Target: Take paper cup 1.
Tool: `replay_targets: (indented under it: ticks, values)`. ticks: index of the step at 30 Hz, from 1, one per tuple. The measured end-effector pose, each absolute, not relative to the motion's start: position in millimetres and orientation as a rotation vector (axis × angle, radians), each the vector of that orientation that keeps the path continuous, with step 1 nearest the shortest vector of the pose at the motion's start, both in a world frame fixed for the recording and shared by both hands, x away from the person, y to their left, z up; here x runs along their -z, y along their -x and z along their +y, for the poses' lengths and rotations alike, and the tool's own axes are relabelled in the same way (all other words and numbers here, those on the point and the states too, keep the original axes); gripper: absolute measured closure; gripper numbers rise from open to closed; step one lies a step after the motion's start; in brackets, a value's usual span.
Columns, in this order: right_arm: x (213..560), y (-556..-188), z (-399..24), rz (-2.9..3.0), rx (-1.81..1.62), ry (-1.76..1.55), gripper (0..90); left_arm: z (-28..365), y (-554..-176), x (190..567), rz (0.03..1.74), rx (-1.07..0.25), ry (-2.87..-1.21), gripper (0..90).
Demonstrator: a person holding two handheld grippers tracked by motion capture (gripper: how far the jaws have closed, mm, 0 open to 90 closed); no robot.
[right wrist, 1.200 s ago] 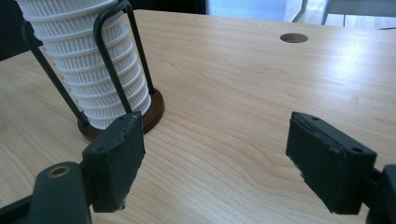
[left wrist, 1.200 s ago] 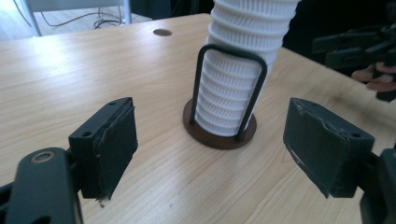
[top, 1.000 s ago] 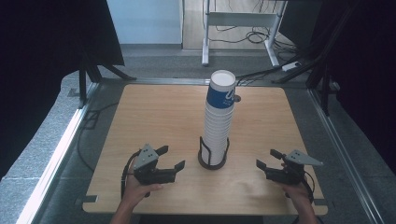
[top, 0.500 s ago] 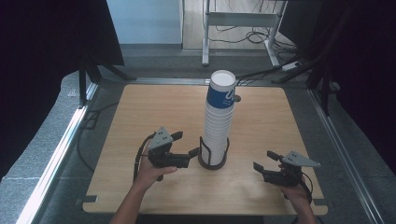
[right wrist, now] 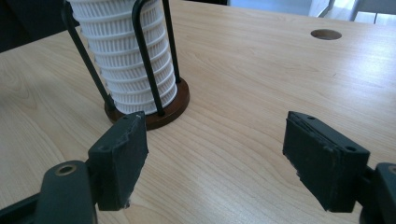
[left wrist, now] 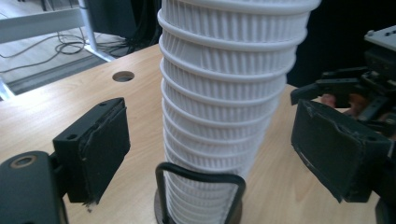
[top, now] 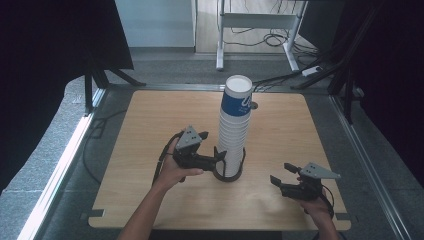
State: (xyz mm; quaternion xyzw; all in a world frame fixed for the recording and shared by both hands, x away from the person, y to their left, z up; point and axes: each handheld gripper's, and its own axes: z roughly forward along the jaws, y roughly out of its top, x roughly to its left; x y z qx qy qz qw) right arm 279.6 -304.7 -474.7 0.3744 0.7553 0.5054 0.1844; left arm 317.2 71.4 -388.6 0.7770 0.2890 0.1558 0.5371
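A tall stack of white ribbed paper cups [top: 234,135], the top one with a blue band, stands in a black wire holder [top: 230,175] with a round brown base at the table's front middle. My left gripper [top: 216,157] is at the stack's left side. In the left gripper view its jaws [left wrist: 208,140] stand open on either side of the stack [left wrist: 224,93], pads apart from it; they have just been opening. My right gripper [top: 279,181] lies near the front right, open with bare table between the jaws [right wrist: 215,154], which have just been closing a little.
The wooden table [top: 150,125] has a small round hole [top: 253,105] behind the stack. A metal frame runs along its sides. Beyond the far edge a white desk frame [top: 255,20] and cables lie on the floor. The holder [right wrist: 180,100] sits left of the right gripper's jaws.
My left gripper has moved right from the front left of the table up to the cup stack, and its jaws have widened. The right hand has stayed in place.
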Motion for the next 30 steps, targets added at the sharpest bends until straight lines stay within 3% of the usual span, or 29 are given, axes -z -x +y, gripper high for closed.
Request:
replay_targets:
  ticks: [9,30]
  values:
    - [477.2,-280.5,-302.9,2.155,-1.406,-1.046,22.6,48.8,-333.0,396.8,0.662,-0.358,-1.882,7.2]
    - [479.2,-280.7,-297.6,2.171,-1.402,-1.019,22.4,30.4,-341.5,398.5,0.654,-0.367,-1.890,12.8]
